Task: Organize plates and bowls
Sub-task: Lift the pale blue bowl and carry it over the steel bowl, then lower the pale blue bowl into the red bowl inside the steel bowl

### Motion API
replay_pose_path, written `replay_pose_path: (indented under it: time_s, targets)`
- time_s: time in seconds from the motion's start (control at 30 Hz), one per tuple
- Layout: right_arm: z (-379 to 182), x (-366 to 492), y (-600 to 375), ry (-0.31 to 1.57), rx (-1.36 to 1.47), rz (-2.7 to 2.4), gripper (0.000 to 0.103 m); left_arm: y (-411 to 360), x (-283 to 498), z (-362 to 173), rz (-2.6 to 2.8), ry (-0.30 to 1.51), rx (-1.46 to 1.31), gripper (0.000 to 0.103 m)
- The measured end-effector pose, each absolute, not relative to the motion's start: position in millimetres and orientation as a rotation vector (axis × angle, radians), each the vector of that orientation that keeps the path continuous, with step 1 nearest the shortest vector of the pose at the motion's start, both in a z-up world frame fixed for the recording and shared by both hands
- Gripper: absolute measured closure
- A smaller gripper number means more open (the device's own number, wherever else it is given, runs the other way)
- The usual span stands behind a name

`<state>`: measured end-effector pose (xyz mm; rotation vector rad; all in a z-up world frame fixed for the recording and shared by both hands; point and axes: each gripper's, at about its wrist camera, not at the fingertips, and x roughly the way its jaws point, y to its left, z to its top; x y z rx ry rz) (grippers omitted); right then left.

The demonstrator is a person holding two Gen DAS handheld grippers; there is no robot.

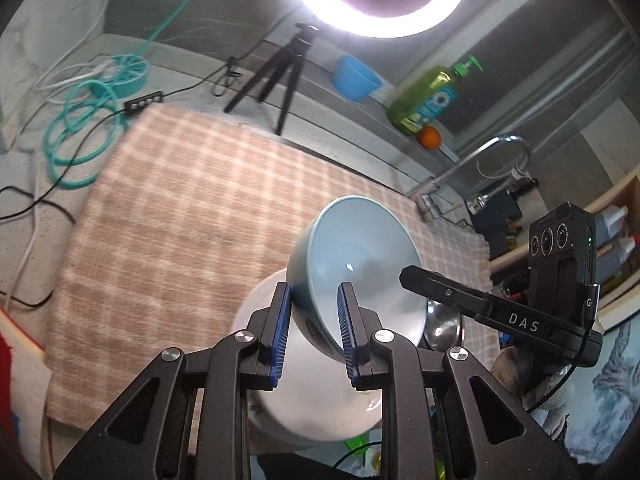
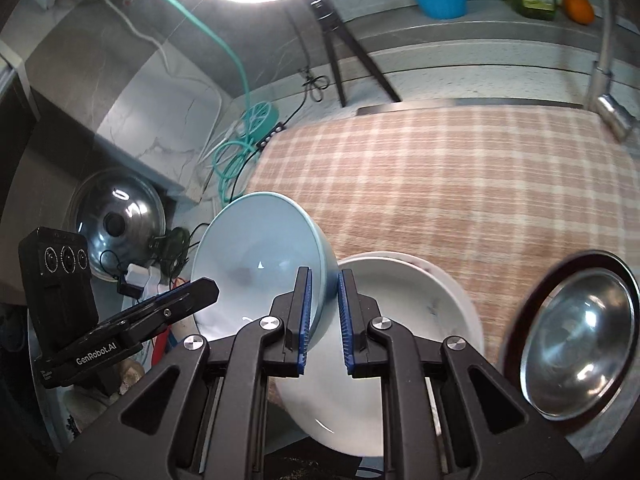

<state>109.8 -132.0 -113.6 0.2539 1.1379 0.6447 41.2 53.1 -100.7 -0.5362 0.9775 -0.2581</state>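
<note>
You're gripping the light blue bowl (image 1: 356, 256) by opposite rims, left gripper (image 1: 313, 334) and right gripper (image 2: 323, 322) both pinching its wall, so it's hanging tilted above the white bowl (image 2: 404, 320) over the checked cloth (image 2: 460, 184).

In the left wrist view, white letters "DAS" stand on the black arm of the right gripper (image 1: 414, 276), at the right of the frame. In the right wrist view, "GenRobot.AI" stands on the left gripper (image 2: 208, 290), at lower left.

The label of the green bottle (image 1: 426, 102) is not readable.
</note>
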Motion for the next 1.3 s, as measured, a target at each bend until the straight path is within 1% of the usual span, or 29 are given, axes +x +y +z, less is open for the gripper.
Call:
replay_pose_path:
  time_s: [0.8,1.03,1.3]
  targets:
    - [-117,76,-302,1.083,0.439,0.349,0.089,-87,75,-105,-0.553,1.071,-0.405,0.082]
    - [-128,75,-332,1.088,0.46,0.285,0.089,-117,81,-111,-0.59,1.099,-0.374,0.082]
    - [-140,79,-346,1.102,0.454,0.263,0.089,-131,89,-125,-0.581,1.132,-0.361,0.082]
